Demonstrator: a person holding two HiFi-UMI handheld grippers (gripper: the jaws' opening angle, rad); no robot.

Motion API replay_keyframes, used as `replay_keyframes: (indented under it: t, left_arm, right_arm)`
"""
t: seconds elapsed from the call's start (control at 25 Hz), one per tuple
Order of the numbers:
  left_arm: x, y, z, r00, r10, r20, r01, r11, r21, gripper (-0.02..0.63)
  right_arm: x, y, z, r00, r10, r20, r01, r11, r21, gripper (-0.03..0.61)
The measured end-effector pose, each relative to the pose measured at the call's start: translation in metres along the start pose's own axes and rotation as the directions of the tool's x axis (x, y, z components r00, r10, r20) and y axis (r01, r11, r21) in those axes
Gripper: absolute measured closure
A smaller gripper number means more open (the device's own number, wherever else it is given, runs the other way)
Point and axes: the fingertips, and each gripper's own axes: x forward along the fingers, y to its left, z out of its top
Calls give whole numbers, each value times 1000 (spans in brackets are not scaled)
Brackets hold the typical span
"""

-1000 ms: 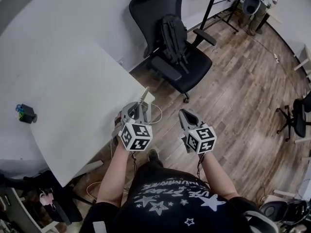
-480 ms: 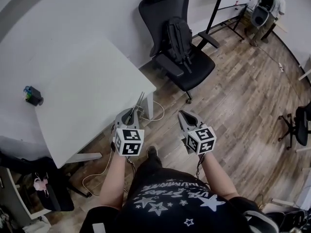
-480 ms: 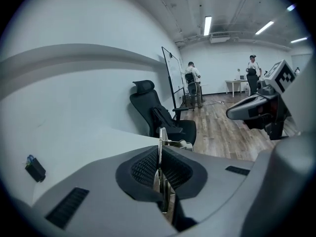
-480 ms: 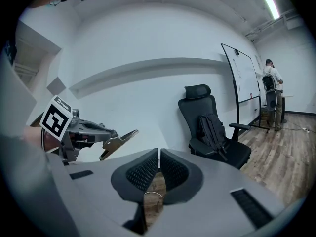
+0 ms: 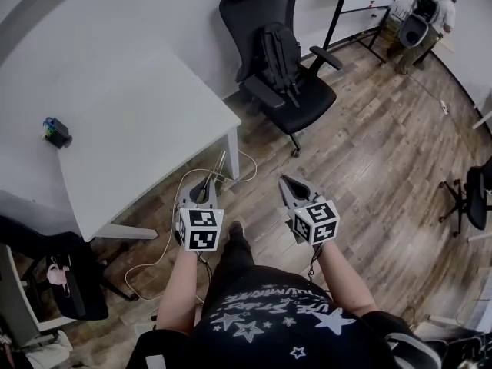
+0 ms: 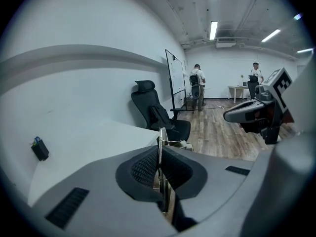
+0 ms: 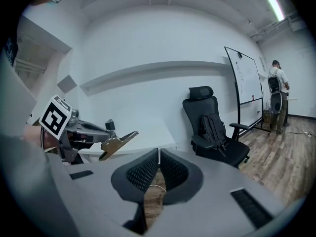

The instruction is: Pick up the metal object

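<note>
Grip on the metal object (image 7: 114, 145) looks firm in my left gripper (image 5: 206, 184), pads clamped on its flat sides so it juts forward over the wood floor (image 5: 369, 144), just right of the white table (image 5: 138, 129), while my right gripper (image 5: 287, 183) hangs squeezed together on nothing, apparently spare.

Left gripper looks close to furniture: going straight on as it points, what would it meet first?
Probably the table corner, beyond the held metal object; depth is unclear, so perhaps the chair instead.

Metal object (image 5: 221, 164) seemingly farther from table (image 5: 138, 121)
</note>
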Motion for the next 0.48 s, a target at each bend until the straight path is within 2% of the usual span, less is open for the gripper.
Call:
replay_keyframes:
  t: [0.2,0.48]
  left_arm:
    - [-38,-19,-22,1000,15,1,-15,1000,-22,588]
    - [-88,-40,-59,999,28,-20,-30,992,-124,588]
  right_arm:
    - [-34,20,-17,1000,24,-1,-24,1000,-17,528]
    - [-78,49,-39,998,55,-11,-55,998,-35,528]
